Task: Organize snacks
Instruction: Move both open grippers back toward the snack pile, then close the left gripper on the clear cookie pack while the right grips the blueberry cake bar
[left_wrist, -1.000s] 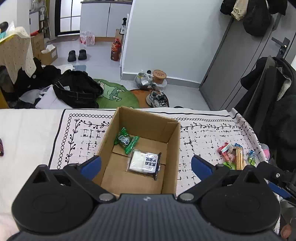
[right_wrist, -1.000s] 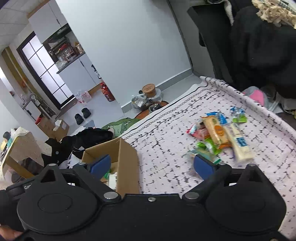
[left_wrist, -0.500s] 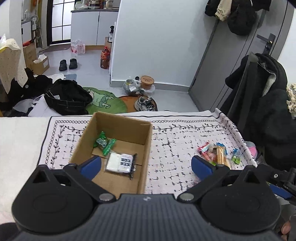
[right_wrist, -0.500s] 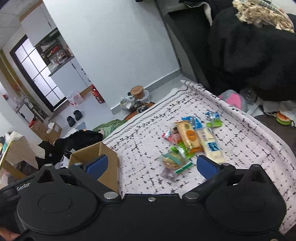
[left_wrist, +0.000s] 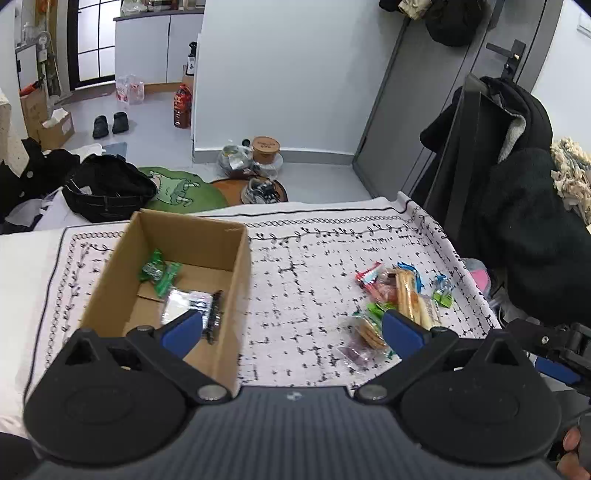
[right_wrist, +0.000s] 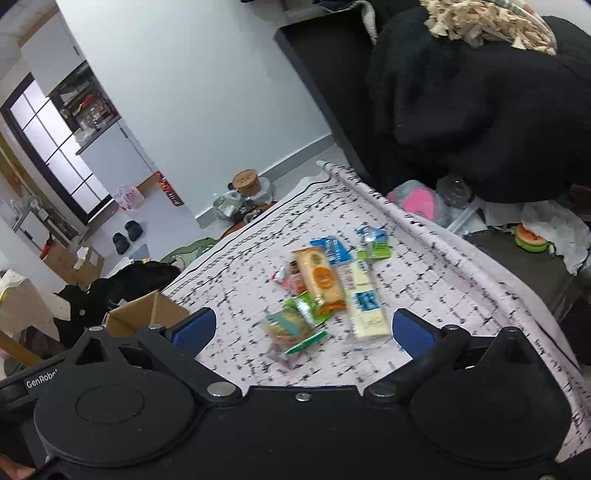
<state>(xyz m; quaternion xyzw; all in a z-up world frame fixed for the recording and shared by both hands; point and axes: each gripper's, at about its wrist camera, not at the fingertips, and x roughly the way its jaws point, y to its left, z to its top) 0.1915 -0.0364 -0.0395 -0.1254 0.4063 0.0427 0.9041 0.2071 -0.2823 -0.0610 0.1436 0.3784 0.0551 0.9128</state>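
- One open cardboard box (left_wrist: 192, 273) stands on the patterned cloth (left_wrist: 303, 266), left of the middle of the table in the left wrist view.
- Two snacks lie inside it: a green packet (left_wrist: 159, 272) toward the far end and a clear packet with a white snack (left_wrist: 188, 306) nearer, beside the right wall.
- One loose pile of snacks (right_wrist: 325, 284) lies on the cloth to the right, well apart from the box.
- In that pile I count about eight packets, some overlapping so the count is not sure: one long orange-labelled bar (right_wrist: 319, 277), one long white bar with a blue label (right_wrist: 365, 302), one blue packet (right_wrist: 330, 248), one small blue-and-green packet (right_wrist: 375, 242), a clear packet of round biscuits (right_wrist: 286, 326).
- The left gripper (left_wrist: 291, 326) has its jaws spread wide, empty, above the near edge of the table between box and pile.
- The right gripper (right_wrist: 301, 326) also has its jaws spread wide, holding nothing, with the near end of the pile between its blue pads (right_wrist: 413, 334).
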